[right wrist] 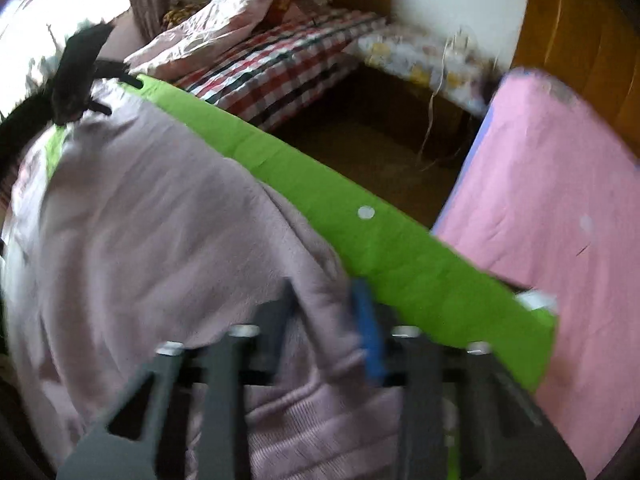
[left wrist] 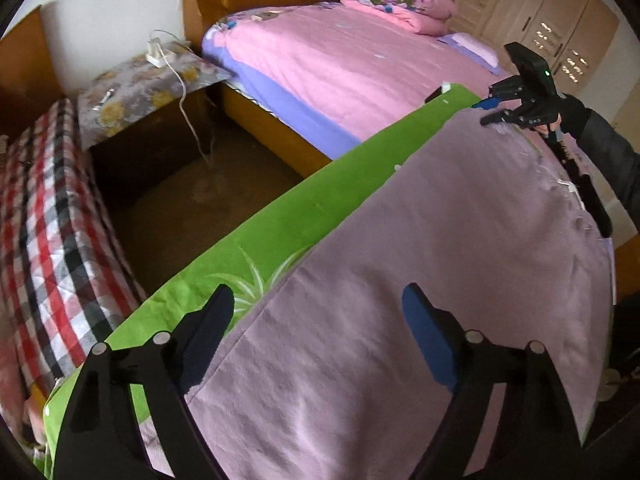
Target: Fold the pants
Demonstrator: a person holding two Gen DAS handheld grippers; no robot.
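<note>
Left wrist view looks along the left gripper [left wrist: 318, 308], whose two fingers [left wrist: 430, 344] stand wide apart above the near end of the pants [left wrist: 420, 272], with no cloth between them. Those mauve pants lie spread flat along a green cloth [left wrist: 280, 220] with a leaf print, and a strip of green shows along their far edge. At the other end of the pants, the right gripper [left wrist: 494, 110] sits low at the fabric's edge, held by a dark-sleeved hand. Right wrist view, which is blurred, shows the right gripper [right wrist: 328, 316] with its fingers drawn in on a raised fold of the pants [right wrist: 132, 216], a blue pad [right wrist: 370, 336] pressed against the cloth near the ribbed waistband. The left gripper [right wrist: 80, 76] appears as a dark shape at the far end. Beyond the green cloth [right wrist: 360, 236] stand a pink bed [left wrist: 340, 68], a checked blanket [left wrist: 44, 240] and a low nightstand [left wrist: 148, 80].
</note>
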